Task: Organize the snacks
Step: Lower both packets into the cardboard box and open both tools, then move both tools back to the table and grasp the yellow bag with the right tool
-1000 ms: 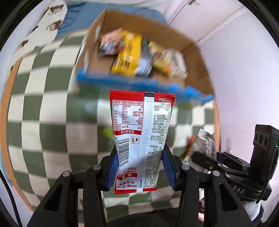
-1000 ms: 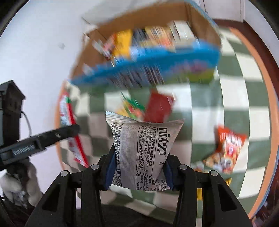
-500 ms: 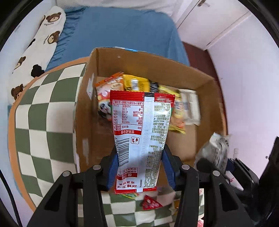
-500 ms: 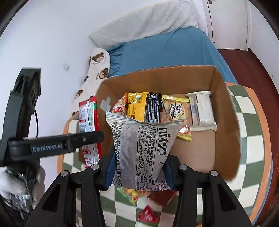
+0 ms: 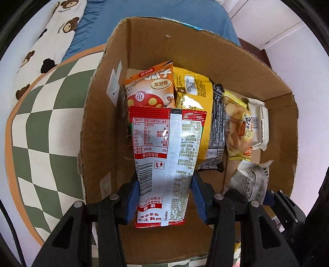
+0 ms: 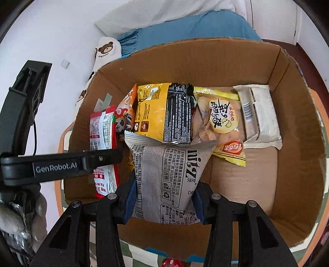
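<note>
From the left wrist camera, the left gripper [image 5: 165, 197] pinches a red and white snack packet [image 5: 164, 164] by its lower part, the blue pads pressed against both edges, and holds it upright over the open cardboard box [image 5: 205, 51]. Along the far side of the box lie an orange and white bag [image 5: 152, 90], a yellow bag [image 5: 195, 98], a pale yellow rice cracker bag [image 5: 236, 127] and a white wrapped bar [image 5: 261, 123]. At the lower right a grey printed packet [image 5: 253, 180] shows, clamped in the right gripper. The box stands on a desk covered with a green and white checked cloth [image 5: 41, 127], and a blue bed [image 5: 156, 10] with a bear-print pillow [image 5: 47, 41] lies beyond. From the right wrist camera, the right gripper [image 6: 163, 202] is clamped on the grey printed packet [image 6: 168, 174], which stands upright inside the box [image 6: 298, 143] near its front wall, its top edge touching the yellow bag [image 6: 158, 111]. To the left, the red and white snack packet [image 6: 102, 139] hangs inside the box by the left wall, held by the left gripper, whose black arm crosses in front of it.
</note>
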